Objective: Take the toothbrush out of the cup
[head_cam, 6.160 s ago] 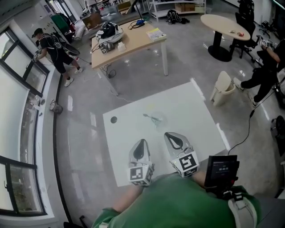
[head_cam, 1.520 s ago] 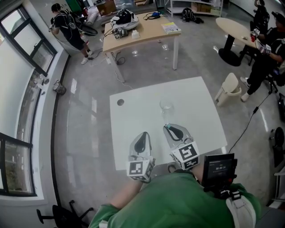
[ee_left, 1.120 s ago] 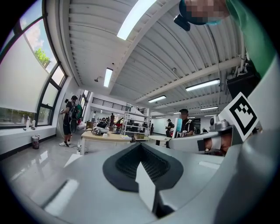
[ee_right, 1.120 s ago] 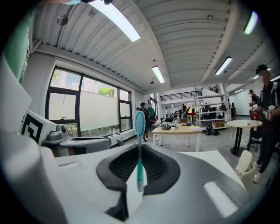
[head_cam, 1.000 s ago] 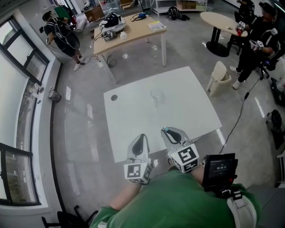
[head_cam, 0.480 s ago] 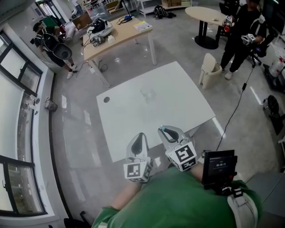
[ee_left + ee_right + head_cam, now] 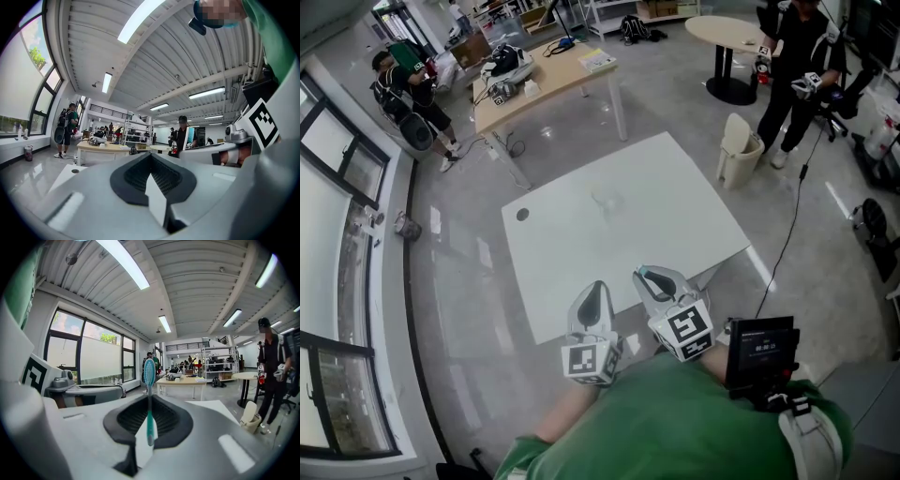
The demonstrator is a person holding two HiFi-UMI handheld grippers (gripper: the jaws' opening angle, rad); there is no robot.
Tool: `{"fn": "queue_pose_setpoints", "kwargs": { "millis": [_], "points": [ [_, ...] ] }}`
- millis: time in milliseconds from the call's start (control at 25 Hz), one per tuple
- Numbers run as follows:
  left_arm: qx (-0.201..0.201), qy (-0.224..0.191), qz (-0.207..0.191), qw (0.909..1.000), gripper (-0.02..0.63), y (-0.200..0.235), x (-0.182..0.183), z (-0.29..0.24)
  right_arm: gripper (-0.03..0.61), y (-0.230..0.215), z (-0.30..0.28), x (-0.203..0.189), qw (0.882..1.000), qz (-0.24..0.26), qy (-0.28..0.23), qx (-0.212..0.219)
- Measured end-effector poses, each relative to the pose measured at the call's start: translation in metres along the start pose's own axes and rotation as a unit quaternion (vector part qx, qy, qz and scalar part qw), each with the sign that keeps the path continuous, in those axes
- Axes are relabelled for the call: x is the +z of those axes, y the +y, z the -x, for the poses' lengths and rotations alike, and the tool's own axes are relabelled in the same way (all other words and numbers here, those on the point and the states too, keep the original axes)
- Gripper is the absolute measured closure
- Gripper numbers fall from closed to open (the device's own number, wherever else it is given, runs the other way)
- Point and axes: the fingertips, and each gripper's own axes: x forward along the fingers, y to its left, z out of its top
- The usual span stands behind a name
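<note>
The right gripper (image 7: pixel 146 434) has its jaws clamped on the slim teal-and-white plastic toothbrush (image 7: pixel 149 394), which stands upright between them, bristle head above the tips. Just to its left, the left gripper (image 7: pixel 157 199) has its jaws pressed together on nothing. Well ahead of both, the small clear round cup (image 7: pixel 605 200) sits on the white square table (image 7: pixel 675 234)
</note>
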Motion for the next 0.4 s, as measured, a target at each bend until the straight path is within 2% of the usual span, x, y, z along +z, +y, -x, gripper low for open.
{"fn": "queue_pose_setpoints", "kwargs": {
  "millis": [400],
  "points": [
    [0.01,0.007,0.005,0.9999,0.607,0.0024,0.0032,-0.003,0.549,-0.0031,-0.0035,0.0071,1.0,0.01,-0.005,-0.002]
  ]
}}
